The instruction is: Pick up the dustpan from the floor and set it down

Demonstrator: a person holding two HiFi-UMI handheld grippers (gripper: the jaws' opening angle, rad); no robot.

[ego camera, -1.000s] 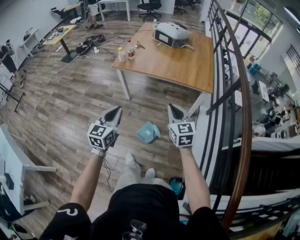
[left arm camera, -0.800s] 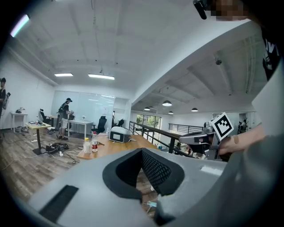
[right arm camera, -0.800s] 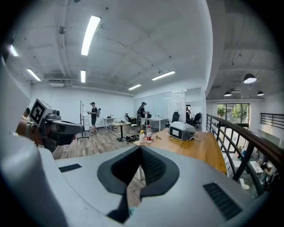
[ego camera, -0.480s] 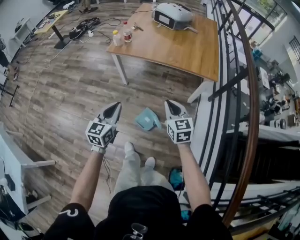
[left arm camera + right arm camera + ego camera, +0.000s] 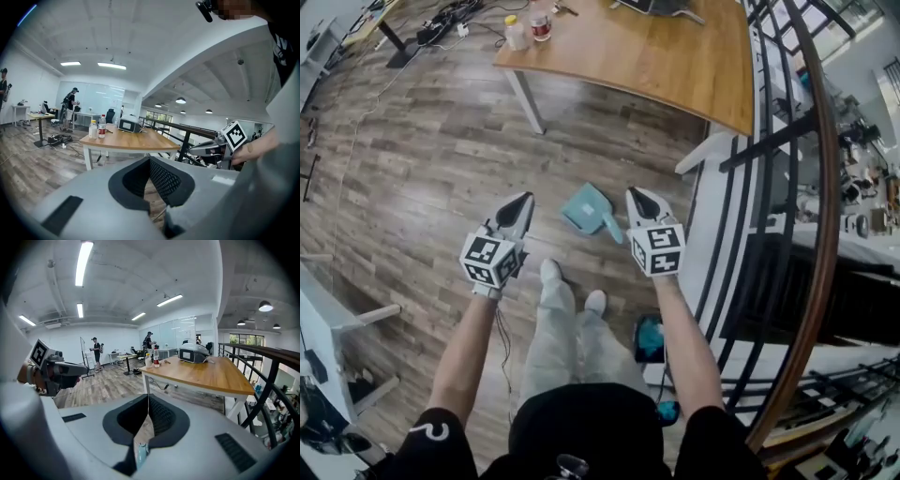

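- The teal dustpan lies on the wood floor, just off the near edge of the counter. It sits between the two grippers, handle toward the right one.
- Left gripper: jaws pressed together, holding nothing.
- Right gripper: jaws together, empty. The teal sliver seen beneath them is probably the dustpan's handle.
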